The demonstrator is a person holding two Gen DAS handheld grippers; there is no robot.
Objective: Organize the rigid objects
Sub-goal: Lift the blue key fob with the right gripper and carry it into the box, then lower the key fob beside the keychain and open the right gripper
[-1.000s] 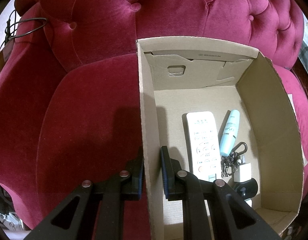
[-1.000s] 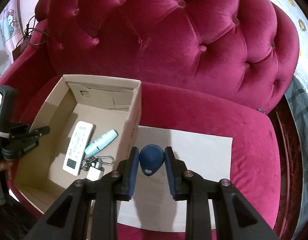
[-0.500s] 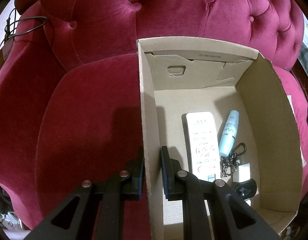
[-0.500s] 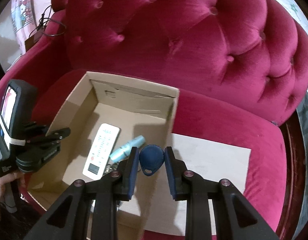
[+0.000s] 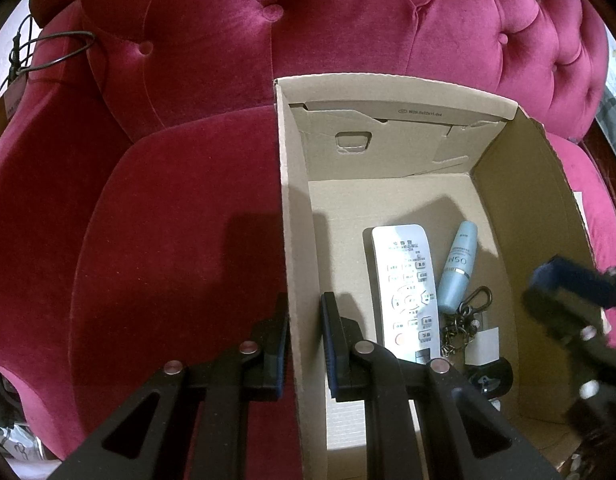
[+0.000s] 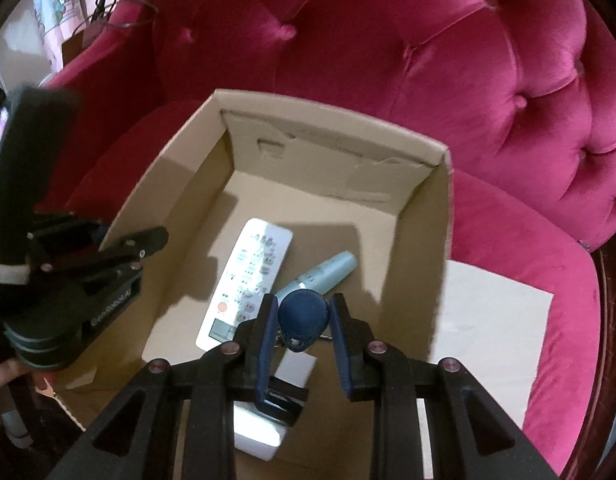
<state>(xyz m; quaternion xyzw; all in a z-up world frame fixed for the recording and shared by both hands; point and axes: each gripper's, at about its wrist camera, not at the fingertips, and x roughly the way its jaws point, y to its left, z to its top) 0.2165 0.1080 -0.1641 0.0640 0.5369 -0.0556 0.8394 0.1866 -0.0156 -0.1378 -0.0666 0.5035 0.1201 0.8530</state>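
Bottle [image 5: 458, 270] reads "OSN"; right gripper [image 6: 304, 322] jaws clamp blue fob [image 6: 302, 316]; left gripper [image 5: 304, 340] jaws pinch box wall [image 5: 294, 264]

An open cardboard box [image 5: 388, 152] sat on the red sofa. On its floor lay a white remote [image 5: 406, 292], face up, a pale blue tube [image 5: 458, 272] just beside it, a keychain [image 5: 466, 320] and a white block [image 5: 484, 346]. A dark blue teardrop fob [image 6: 303, 320] hung above them — pinched in the right claw [image 6: 304, 322].
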